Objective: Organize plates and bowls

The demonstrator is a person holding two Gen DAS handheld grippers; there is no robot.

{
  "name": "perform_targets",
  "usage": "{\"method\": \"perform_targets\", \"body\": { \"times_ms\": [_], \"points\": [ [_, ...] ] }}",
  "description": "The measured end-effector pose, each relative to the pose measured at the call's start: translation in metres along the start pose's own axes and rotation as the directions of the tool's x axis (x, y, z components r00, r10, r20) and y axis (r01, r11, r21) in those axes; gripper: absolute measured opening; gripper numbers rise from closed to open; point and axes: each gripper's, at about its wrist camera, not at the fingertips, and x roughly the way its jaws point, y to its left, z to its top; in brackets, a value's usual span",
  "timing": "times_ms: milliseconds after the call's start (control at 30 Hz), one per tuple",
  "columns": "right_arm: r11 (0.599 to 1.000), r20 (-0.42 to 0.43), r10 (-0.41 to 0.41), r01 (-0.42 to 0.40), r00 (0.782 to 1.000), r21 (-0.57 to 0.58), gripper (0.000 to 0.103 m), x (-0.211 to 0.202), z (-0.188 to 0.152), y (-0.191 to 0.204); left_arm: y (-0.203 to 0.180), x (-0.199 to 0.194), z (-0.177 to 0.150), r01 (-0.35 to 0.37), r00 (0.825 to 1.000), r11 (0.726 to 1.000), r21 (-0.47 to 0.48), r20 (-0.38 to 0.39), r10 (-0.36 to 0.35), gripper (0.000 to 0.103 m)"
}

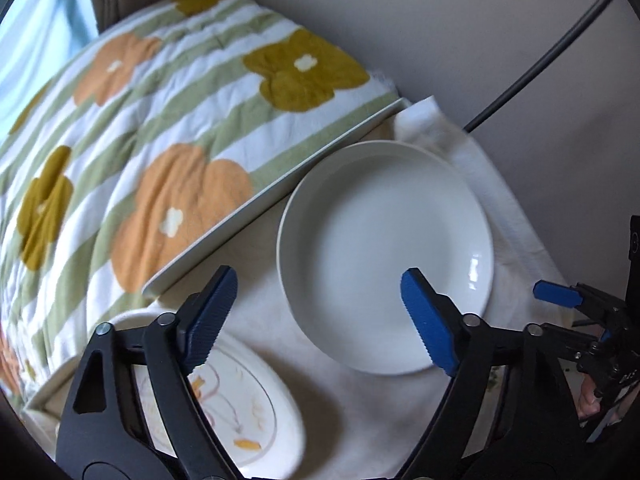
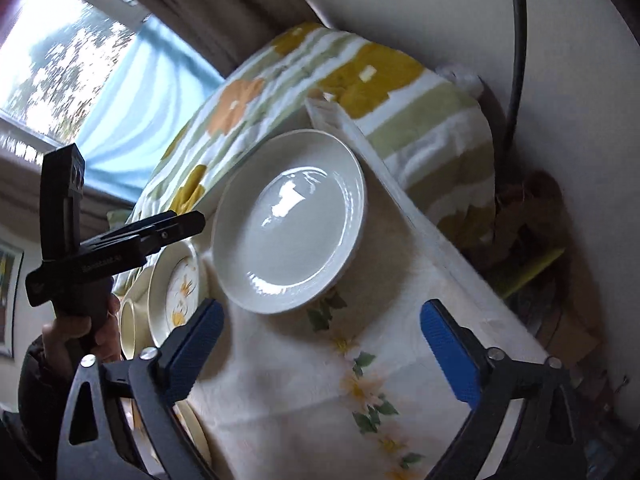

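Your left gripper (image 1: 320, 320) hangs jaws wide, empty, over the cloth-covered surface (image 1: 360, 400) — the white plate (image 1: 384, 256) lies at 12 o'clock, the flowered plate (image 1: 240, 400) at 7. Your right gripper (image 2: 320, 356) — jaws wide, empty.

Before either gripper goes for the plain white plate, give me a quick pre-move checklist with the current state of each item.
1. Left gripper open with nothing between its fingers: ok.
2. Right gripper open and empty: ok.
3. White plate lying flat on the tablecloth, nothing on it: ok.
4. Plate rim free of the flowered plate beside it: ok, a gap shows.
5. Either gripper already touching the white plate: cannot tell for the left one, whose finger overlaps the rim in its view; the right is apart.
6. Table edge by the bedding clear of the plate: ok.
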Motion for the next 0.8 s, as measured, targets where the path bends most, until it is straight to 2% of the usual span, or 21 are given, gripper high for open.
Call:
{"method": "perform_targets", "body": {
  "times_ms": [200,267,400,567,667,800],
  "points": [
    [0.996,0.007,-0.020,0.020,1.000,0.090,0.063,0.032,0.008,-0.005,0.017,0.031,0.010,0.056,0.997,0.998,0.015,-0.057,-0.055,0.061],
    [0.993,0.015,-0.025,0.023,1.000,0.113,0.057,0.037,0.009,-0.008,0.020,0.037,0.012,0.061,0.996,0.998,0.024,-0.066,-0.059,0.048],
    [0.990,0.036,-0.038,0.033,0.999,0.140,0.044,0.043,0.013,-0.008,0.024,0.046,0.016,0.094,0.993,0.995,0.027,-0.076,-0.092,0.040],
    [0.988,0.043,-0.053,0.047,0.998,0.144,0.026,0.047,0.017,-0.008,0.024,0.052,0.017,0.106,0.990,0.994,0.041,-0.095,-0.102,0.021],
    [0.987,0.045,-0.068,0.061,0.997,0.151,0.018,0.049,0.017,-0.008,0.024,0.054,0.017,0.101,0.991,0.994,0.043,-0.091,-0.097,0.020],
    [0.989,0.037,-0.077,0.072,0.996,0.132,0.017,0.050,0.018,-0.007,0.021,0.053,0.016,0.085,0.993,0.995,0.054,-0.086,-0.080,0.020]
  ]
}}
